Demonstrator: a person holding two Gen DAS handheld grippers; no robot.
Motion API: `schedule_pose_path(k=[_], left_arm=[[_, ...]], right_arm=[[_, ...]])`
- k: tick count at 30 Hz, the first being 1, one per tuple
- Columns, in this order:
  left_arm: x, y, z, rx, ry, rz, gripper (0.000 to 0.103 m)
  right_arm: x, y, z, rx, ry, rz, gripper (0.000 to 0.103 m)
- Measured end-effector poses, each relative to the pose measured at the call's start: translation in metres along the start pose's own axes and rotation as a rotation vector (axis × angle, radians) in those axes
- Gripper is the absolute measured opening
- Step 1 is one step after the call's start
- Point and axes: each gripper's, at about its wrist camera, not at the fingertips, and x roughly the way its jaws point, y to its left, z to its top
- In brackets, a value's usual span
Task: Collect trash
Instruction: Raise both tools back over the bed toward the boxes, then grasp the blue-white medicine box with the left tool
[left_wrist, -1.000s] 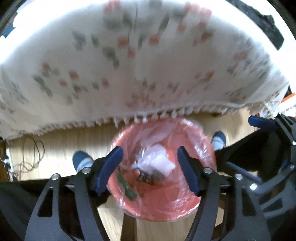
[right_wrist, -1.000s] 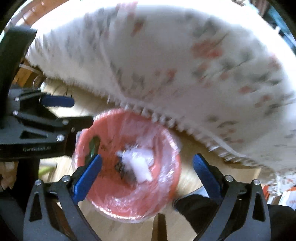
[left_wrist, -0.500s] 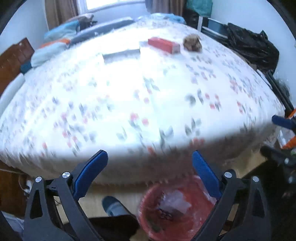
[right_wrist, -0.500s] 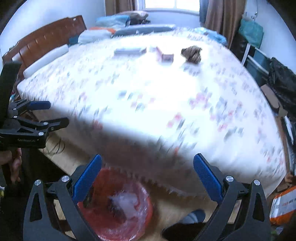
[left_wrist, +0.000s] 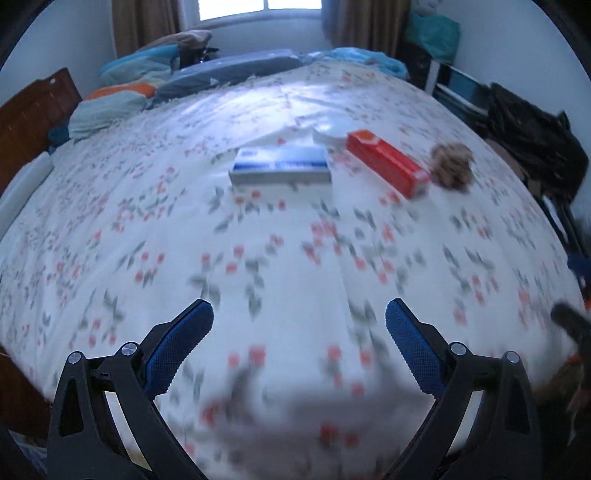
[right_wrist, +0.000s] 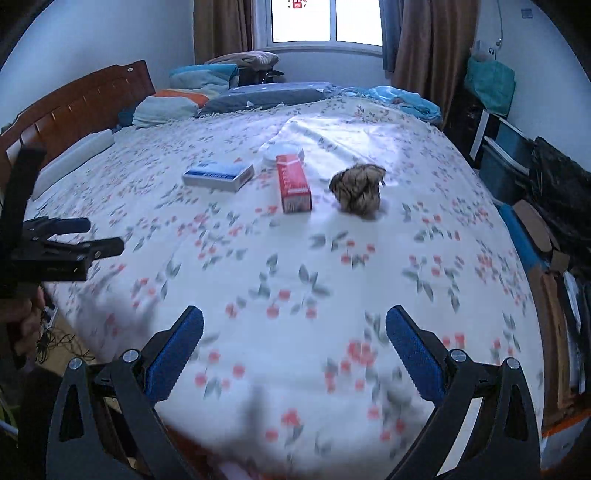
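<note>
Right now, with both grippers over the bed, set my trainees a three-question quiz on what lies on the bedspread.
1. True or false: the red box lies between the blue and white box and the crumpled brown paper ball.
2. Multiple choice: the right gripper is A) shut on the ball, B) open with nothing between its pads, C) shut on the red box.
3. Fill in: the flat white thing behind the red box lies toward the ____ at the far wall.

Key: 1 true; 2 B; 3 window.
</note>
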Motion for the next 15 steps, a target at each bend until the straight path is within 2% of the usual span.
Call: schedule_pose_path(k=[10,15], left_arm=[[0.081,-0.008,0.073,-0.094,-0.001,0.034,0.097],[0.116,-0.011,0.11,-0.144,-0.015,0.047,0.097]], right_arm=[[0.062,-0.007,0.035,0.009,0.004,0.017,0.098],[0.082,-0.008,0.039,0.012,0.013,0.034,0.098]])
